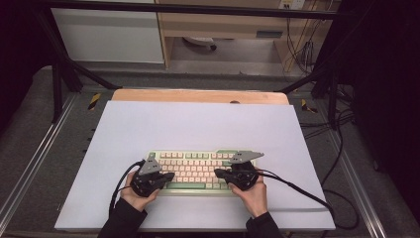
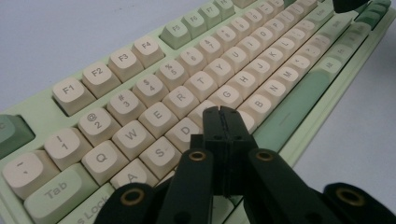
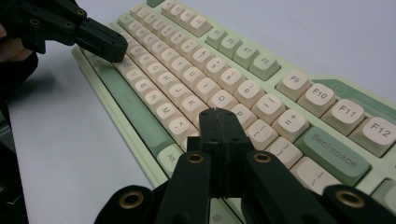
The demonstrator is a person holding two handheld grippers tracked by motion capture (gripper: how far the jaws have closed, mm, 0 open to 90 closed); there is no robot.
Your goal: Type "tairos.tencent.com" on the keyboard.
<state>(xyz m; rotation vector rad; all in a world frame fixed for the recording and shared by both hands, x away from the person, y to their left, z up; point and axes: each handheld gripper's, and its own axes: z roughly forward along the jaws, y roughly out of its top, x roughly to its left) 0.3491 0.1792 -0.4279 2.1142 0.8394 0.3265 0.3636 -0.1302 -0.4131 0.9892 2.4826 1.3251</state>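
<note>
A pale green keyboard (image 1: 198, 171) lies near the front of the white counter (image 1: 198, 124). The left claw (image 1: 168, 176), clenched and empty, hovers over its left keys; the right claw (image 1: 219, 173), likewise clenched and empty, over its right keys.
</note>
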